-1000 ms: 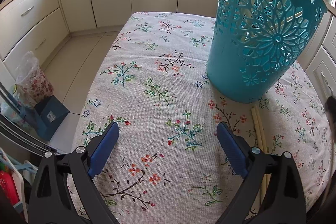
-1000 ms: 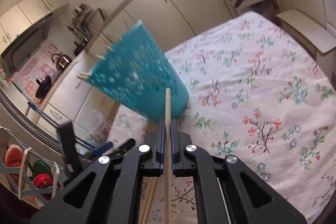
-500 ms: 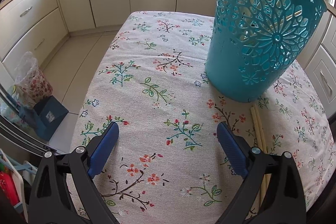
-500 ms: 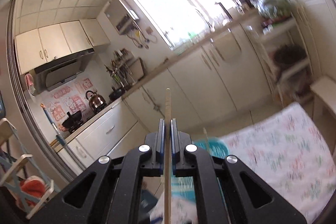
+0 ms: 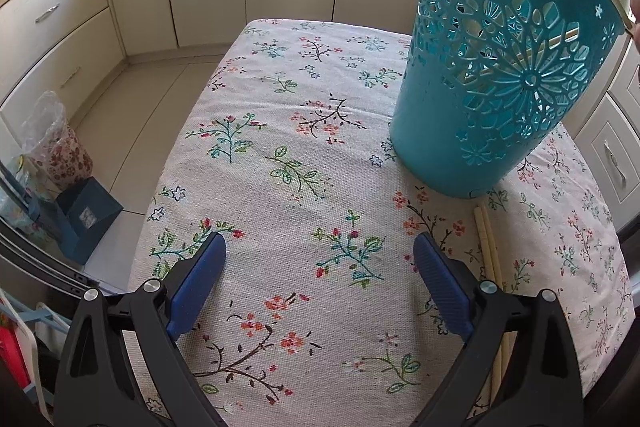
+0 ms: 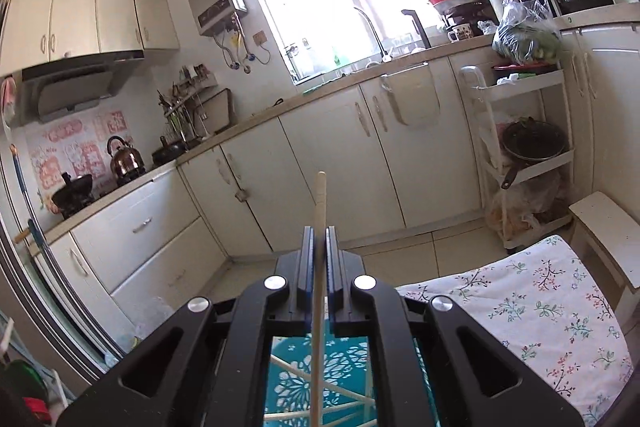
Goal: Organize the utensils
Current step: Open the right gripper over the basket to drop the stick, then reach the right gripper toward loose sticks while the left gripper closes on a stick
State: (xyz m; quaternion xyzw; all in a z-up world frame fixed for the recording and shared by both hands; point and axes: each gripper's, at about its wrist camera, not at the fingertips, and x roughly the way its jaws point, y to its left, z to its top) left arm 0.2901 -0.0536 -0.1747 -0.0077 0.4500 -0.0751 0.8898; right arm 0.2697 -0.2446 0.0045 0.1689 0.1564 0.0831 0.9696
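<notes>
A teal openwork basket stands on the floral tablecloth at the right, with wooden chopsticks leaning inside it. Two more chopsticks lie on the cloth just below the basket, beside my left gripper's right finger. My left gripper hovers open over the cloth, nothing between its blue pads. My right gripper is shut on a single wooden chopstick that sticks out forward past the pads. It is held above the basket, whose inside shows beneath the jaws with several chopsticks crossed in it.
Cream kitchen cabinets run along the far wall under a counter with a kettle and a sink tap. A white rack with pans stands at the right, a white stool beside the table. Bags sit on the floor at the left.
My right gripper rose and tilted upward with the chopstick, from facing the basket's side to looking across the kitchen with the basket's opening underneath. The left gripper kept still.
</notes>
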